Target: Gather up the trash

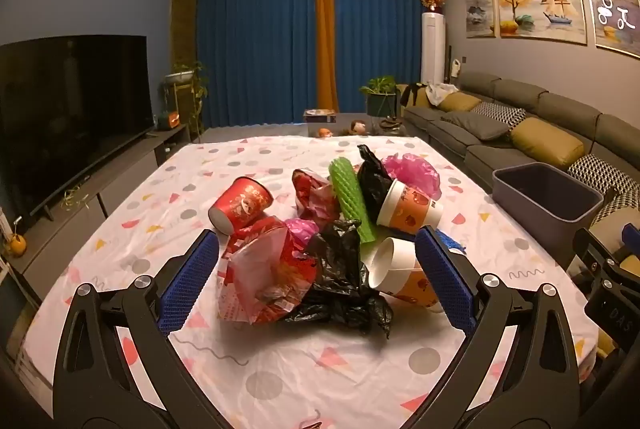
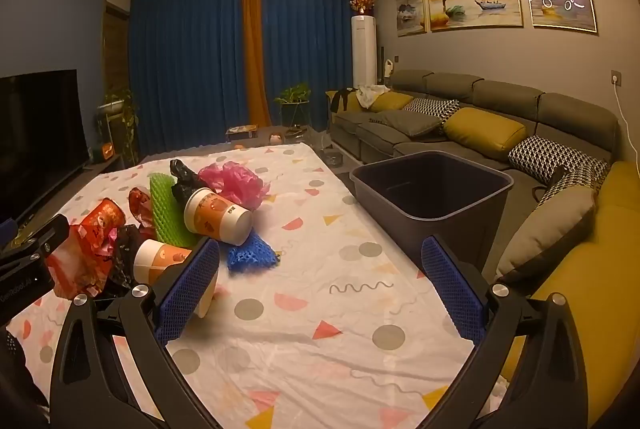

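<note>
The left gripper (image 1: 316,271) fills the lower frame, its blue-padded jaws spread wide on either side of a trash heap at centre, gripping nothing. The heap lies on a patterned tablecloth (image 1: 304,361): a red paper cup (image 1: 240,207) on its side, a red plastic wrapper (image 1: 264,277), a black plastic bag (image 1: 344,281), a green foam sleeve (image 1: 352,199) and two orange-and-white paper cups (image 1: 410,211). A grey bin (image 1: 544,197) stands at right.

sofa (image 2: 592,269) cut off at right edge, cup (image 2: 160,261) partly hidden by blue pad

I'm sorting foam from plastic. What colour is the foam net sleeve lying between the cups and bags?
Green foam net sleeve, clearest in the left wrist view.
</note>
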Motion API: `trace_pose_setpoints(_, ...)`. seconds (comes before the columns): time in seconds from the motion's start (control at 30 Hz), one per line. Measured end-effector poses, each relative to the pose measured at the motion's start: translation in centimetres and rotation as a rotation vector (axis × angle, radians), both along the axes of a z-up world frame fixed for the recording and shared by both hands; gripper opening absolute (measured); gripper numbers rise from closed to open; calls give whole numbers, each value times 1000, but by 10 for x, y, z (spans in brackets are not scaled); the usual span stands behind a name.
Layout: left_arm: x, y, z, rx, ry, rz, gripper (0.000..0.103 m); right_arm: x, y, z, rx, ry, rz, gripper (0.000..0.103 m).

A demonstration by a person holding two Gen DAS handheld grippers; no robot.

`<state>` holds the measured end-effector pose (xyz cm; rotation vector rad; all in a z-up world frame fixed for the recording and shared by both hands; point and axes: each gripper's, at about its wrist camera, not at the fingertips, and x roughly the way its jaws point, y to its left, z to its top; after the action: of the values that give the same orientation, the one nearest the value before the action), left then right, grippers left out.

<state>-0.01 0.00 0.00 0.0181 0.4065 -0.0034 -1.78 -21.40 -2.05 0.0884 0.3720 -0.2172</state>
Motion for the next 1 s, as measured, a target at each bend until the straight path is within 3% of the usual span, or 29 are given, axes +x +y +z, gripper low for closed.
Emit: trace_pose_setpoints(1.0, -5, 7, -3, -5, 3, 4, 97, -1, 1, 1, -1, -5, 5, 98)
